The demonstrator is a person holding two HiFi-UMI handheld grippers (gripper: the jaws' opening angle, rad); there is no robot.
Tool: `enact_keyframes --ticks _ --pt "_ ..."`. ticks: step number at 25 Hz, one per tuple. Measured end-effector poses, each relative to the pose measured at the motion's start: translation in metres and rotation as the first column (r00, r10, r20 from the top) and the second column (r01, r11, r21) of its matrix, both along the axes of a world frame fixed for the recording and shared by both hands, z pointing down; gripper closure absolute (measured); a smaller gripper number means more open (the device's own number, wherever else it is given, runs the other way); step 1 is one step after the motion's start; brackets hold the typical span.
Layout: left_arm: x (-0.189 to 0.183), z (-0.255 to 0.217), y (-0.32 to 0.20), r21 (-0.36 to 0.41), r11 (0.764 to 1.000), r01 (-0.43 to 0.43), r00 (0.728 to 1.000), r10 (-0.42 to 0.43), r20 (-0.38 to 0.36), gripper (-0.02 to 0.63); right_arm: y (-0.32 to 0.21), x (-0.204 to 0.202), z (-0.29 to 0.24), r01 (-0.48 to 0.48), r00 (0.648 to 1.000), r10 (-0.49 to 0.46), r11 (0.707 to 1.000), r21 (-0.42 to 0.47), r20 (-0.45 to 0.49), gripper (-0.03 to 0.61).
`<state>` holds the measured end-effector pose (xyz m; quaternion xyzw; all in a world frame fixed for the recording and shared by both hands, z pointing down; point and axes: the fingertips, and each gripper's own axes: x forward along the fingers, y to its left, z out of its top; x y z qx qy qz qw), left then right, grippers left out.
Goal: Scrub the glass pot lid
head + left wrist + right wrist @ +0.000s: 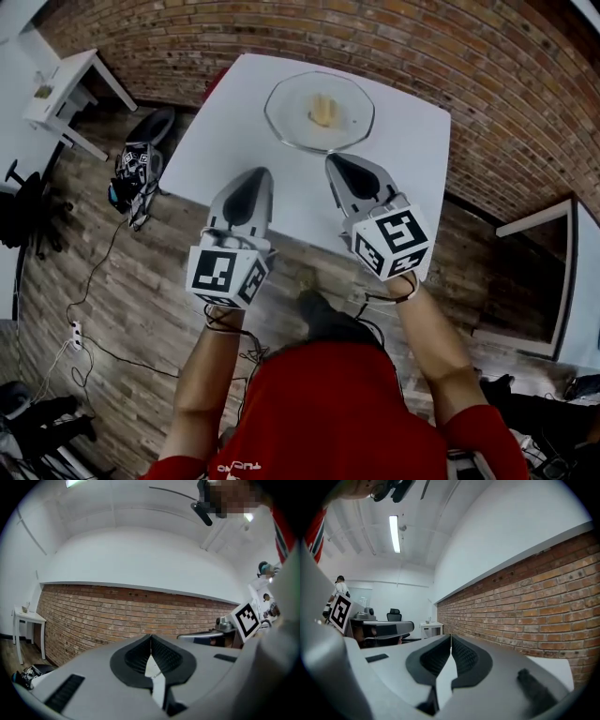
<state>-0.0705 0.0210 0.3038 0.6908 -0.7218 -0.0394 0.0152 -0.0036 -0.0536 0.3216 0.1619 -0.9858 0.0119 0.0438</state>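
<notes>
A round glass pot lid (319, 113) lies at the far side of the white table (234, 150), with a yellow sponge (322, 111) resting on its middle. My left gripper (260, 172) hovers over the table's near edge, below and left of the lid, shut and empty. Beside it my right gripper (331, 160) is also shut with nothing in it, its tip just short of the lid's near rim. Both gripper views look up past closed jaws, the left gripper (150, 636) and right gripper (450, 637) pointing at a brick wall; neither view shows the lid or the sponge.
A brick wall (487, 66) runs behind and to the right of the table. A small white side table (61, 89) stands at the left, and a bag (134, 172) and cables (94, 281) lie on the wooden floor.
</notes>
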Motion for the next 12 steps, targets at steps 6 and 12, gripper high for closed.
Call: enact_keyframes --ticks 6,12 --pt "-0.054 0.013 -0.067 -0.030 1.000 0.003 1.000 -0.002 0.008 0.594 -0.070 -0.049 0.010 -0.028 0.999 0.028 1.000 0.015 -0.027 0.548" --pt "-0.094 0.016 -0.122 -0.054 0.998 0.010 1.000 -0.009 0.017 0.594 -0.131 -0.081 0.026 -0.061 0.995 0.060 0.998 -0.006 -0.074 0.548"
